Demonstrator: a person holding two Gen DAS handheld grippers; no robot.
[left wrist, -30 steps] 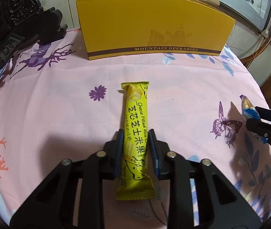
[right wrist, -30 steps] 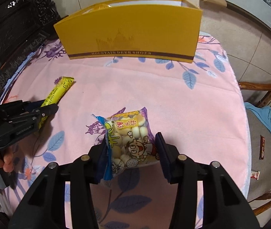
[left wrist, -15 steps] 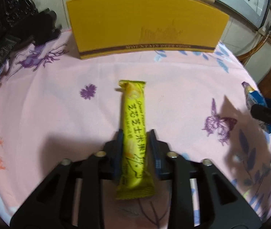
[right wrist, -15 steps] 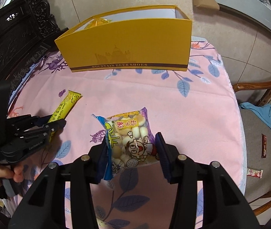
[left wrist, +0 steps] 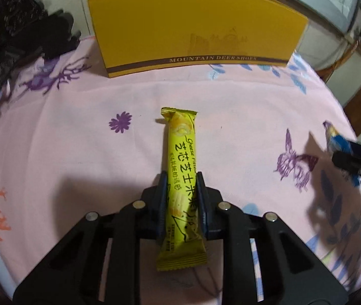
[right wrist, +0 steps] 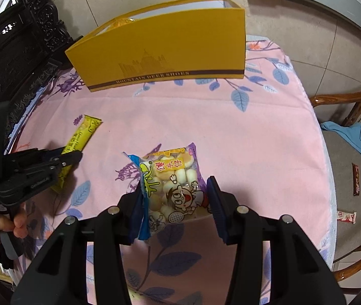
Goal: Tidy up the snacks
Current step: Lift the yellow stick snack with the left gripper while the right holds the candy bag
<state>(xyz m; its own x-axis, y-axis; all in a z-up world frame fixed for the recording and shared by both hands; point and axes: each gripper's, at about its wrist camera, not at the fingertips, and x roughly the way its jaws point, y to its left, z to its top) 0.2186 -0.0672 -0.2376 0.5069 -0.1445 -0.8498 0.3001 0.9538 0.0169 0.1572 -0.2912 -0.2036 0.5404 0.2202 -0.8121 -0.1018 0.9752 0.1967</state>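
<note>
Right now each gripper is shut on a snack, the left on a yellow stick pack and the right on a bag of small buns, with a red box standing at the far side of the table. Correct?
One slip: the box is yellow, as the right wrist view shows. The left gripper holds the stick pack; the right gripper holds the bag of buns.

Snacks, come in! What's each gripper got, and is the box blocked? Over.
Left gripper shut on yellow bar. Right gripper shut on biscuit bag. Yellow box ahead, open top, nothing in the way.
</note>
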